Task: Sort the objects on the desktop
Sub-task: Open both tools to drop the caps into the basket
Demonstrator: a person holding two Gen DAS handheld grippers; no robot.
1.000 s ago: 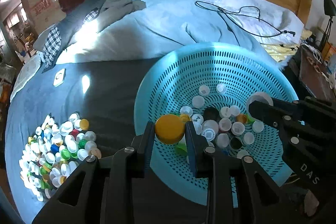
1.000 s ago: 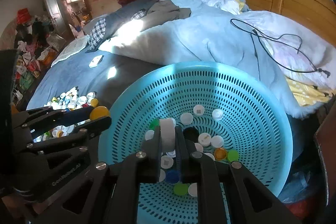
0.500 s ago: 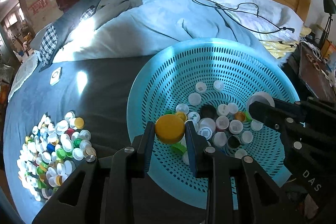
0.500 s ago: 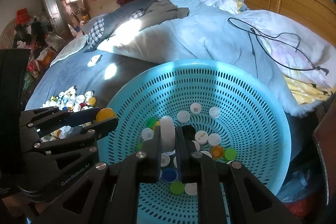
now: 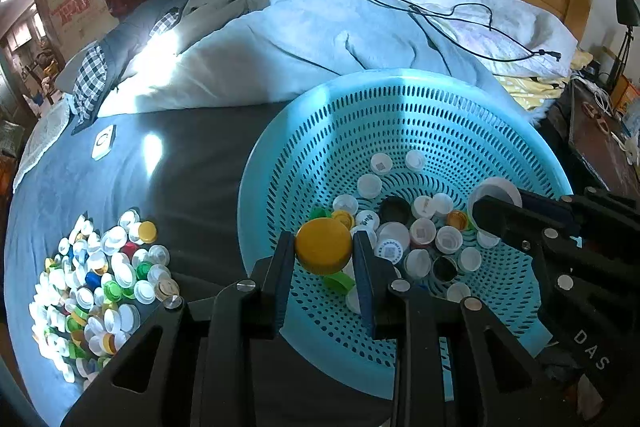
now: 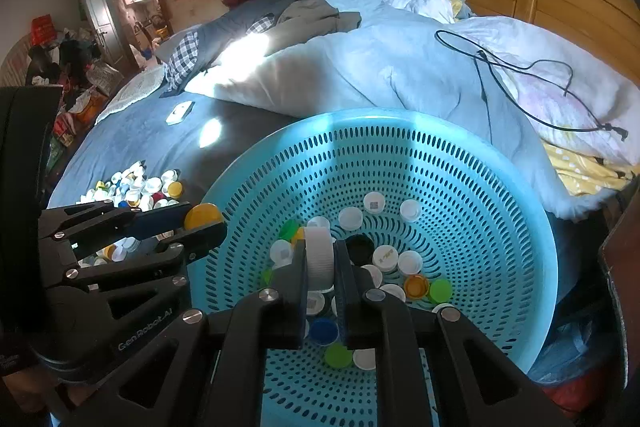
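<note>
Sorting in progress, seen from both of my wrists. My left hand-held gripper is closed on a yellow cap, gripped by its sides and held over the near-left rim of the turquoise basket. My right hand-held gripper is closed on a white ribbed cap, held edge-on between the pads above the basket's floor; in the left wrist view the same cap shows its open underside at the right gripper's tip.

Done so far, as I judge it: a modest layer of sorted caps lies on the basket floor just ahead of and below both grippers, mostly white, with a few yellow, orange, green, black and one blue.

Left to do: a much larger pile of loose caps lies on the blue bed cover to the left of my left gripper, well apart from the basket. It holds white, green, yellow, blue and red caps, so I read the task as less than half finished. Both held caps are not yet released; each hangs inside the rim line, so opening the jaws should drop them in.

Beyond the basket, ahead of both grippers, lie a rumpled duvet and a black cable, neither part of the sorting.
</note>
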